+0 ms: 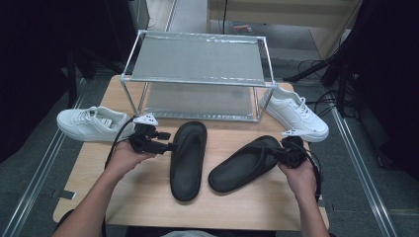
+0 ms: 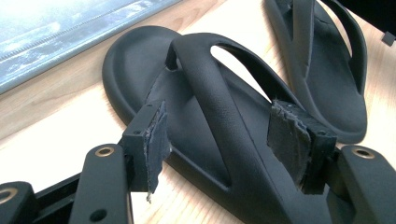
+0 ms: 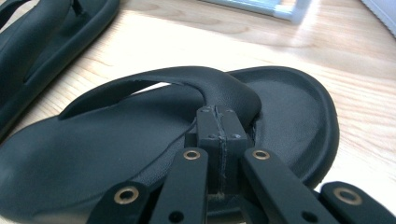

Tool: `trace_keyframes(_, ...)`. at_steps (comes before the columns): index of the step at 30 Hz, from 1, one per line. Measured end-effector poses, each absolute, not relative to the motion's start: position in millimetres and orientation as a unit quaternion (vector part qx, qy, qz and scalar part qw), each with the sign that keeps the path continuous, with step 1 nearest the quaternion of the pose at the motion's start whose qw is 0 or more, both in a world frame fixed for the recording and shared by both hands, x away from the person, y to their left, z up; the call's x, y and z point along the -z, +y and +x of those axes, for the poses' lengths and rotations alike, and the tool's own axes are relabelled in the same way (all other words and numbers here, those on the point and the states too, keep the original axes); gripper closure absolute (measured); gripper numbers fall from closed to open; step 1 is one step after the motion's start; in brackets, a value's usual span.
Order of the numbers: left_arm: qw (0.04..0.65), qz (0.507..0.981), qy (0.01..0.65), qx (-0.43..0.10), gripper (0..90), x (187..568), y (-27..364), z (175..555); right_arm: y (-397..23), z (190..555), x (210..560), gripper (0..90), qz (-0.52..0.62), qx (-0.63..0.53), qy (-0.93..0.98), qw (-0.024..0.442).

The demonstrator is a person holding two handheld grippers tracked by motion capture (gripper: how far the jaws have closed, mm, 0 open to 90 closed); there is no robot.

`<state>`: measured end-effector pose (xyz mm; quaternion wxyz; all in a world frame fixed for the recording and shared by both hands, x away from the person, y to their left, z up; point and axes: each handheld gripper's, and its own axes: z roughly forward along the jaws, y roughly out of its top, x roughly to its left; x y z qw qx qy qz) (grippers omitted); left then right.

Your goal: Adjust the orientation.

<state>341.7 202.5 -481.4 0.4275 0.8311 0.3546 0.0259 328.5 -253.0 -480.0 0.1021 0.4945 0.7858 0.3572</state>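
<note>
Two black sandals are laid on the bench [image 1: 148, 197] before a shelf [image 1: 197, 59]. Left gripper [image 1: 165, 146] jaws are held open around the left sandal [image 1: 188, 158] strap. Right gripper [image 1: 276, 154] jaws are seen closed, touching the right sandal [image 1: 242, 165] strap.

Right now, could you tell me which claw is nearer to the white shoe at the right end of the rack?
Right. The right claw is just below that white shoe; the left claw is across the table.
</note>
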Motion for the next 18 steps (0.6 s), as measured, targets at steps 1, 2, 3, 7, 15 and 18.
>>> trace_keyframes(1, 0.427, 0.831, 0.356, -0.027, 38.3, 481.8, 203.2, 341.0, -248.3, 330.6, 480.2, 90.0, 0.489, -0.359, 0.788, 0.103)
trace_keyframes(2, 0.426, 0.831, 0.357, -0.028, 38.3, 482.0, 204.7, 339.8, -246.1, 331.7, 480.3, 90.0, 0.485, -0.359, 0.790, 0.103)
trace_keyframes(3, 0.426, 0.831, 0.357, -0.028, 38.3, 482.0, 204.7, 339.8, -246.1, 331.7, 480.3, 90.0, 0.485, -0.359, 0.790, 0.103)
trace_keyframes(7, 0.425, 0.829, 0.361, -0.029, 38.0, 482.7, 207.8, 336.9, -236.6, 336.0, 480.9, 90.0, 0.477, -0.360, 0.795, 0.102)
trace_keyframes(15, 0.423, 0.830, 0.364, -0.031, 38.0, 484.2, 210.8, 330.9, -216.9, 342.0, 481.7, 90.0, 0.459, -0.363, 0.804, 0.104)
trace_keyframes(18, 0.423, 0.829, 0.365, -0.032, 37.9, 484.8, 212.4, 328.9, -209.1, 343.6, 482.1, 90.0, 0.449, -0.364, 0.809, 0.106)
